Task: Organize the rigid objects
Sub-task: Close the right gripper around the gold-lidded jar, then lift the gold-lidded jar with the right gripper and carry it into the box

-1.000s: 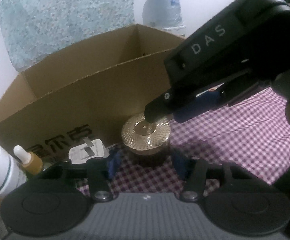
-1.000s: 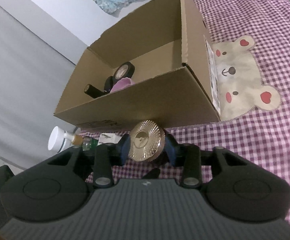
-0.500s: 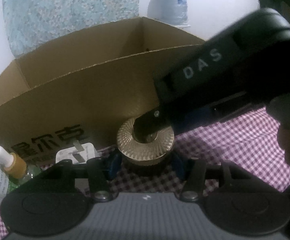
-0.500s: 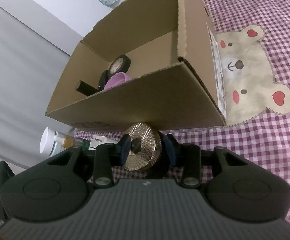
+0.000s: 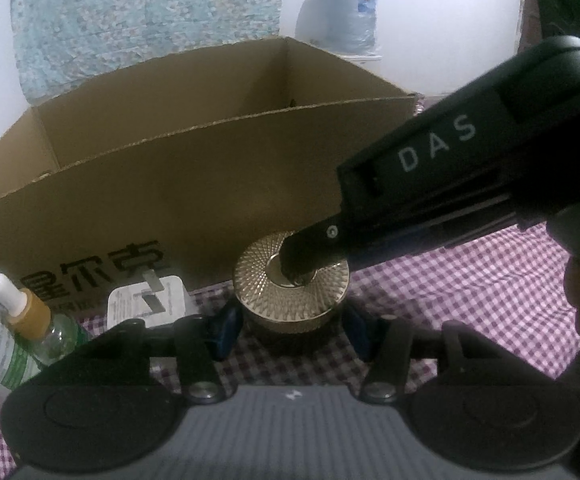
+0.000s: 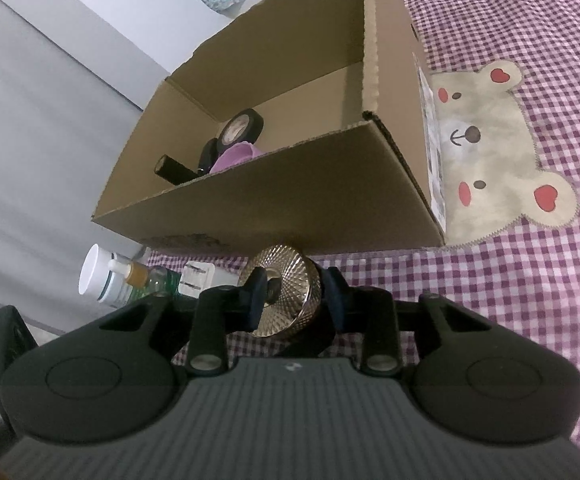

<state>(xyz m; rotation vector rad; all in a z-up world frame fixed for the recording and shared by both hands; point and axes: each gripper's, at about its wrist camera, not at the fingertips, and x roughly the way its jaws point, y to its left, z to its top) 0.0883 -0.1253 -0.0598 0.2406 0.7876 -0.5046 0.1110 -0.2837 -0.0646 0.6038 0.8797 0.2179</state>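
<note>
Landmark: cardboard box (image 6: 274, 204), open top, on the checked cloth (image 6: 509, 280).

Left of the box's front wall: white bottle (image 6: 100, 278), dropper bottle (image 5: 36, 320) with white tip and amber collar, then a white plug adapter (image 5: 148, 302) lying prongs-up, just beside the box front.

Centre, just in front of the box wall: gold-lidded jar (image 5: 291, 284), dark body, ribbed round lid.

Left gripper (image 5: 290, 330): blue pads either side of the jar body, a little gap visible each side; not clamped, jaws partly open.

Right gripper (image 6: 295, 298): closed on the jar's gold lid, one pad on the lid's centre, the other behind it.

Inside the box, far corner: black tape roll (image 6: 240, 130), purple object (image 6: 236, 156), black cylinder (image 6: 174, 170).

Right of the box: bear appliqué (image 6: 497, 148) on the cloth.
</note>
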